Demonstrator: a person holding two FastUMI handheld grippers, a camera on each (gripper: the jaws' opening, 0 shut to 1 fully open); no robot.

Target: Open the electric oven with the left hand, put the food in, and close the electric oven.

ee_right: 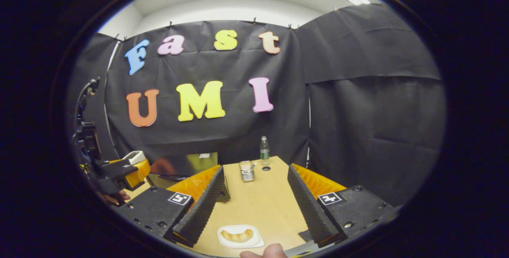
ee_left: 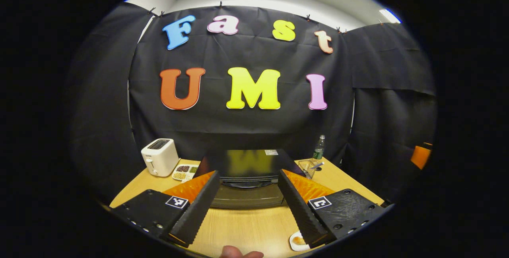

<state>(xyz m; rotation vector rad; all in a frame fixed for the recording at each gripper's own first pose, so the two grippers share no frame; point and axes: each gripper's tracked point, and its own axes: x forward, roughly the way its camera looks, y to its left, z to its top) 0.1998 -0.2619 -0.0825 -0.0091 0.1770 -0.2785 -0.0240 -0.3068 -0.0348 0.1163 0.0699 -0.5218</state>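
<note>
The electric oven (ee_left: 247,178) is sitting shut on the wooden surface (ee_left: 246,226), straight ahead of the left gripper (ee_left: 248,200), whose fingers are spreading wide, empty. Opening is the step in hand; next needs reaching its handle, which is hard to make out. The right gripper (ee_right: 254,206), fingers wide, is hovering over the plated pastry (ee_right: 237,235).

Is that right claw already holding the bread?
No. The right claw stands open above the table, and the bread lies on its plate, untouched between the fingers.
</note>
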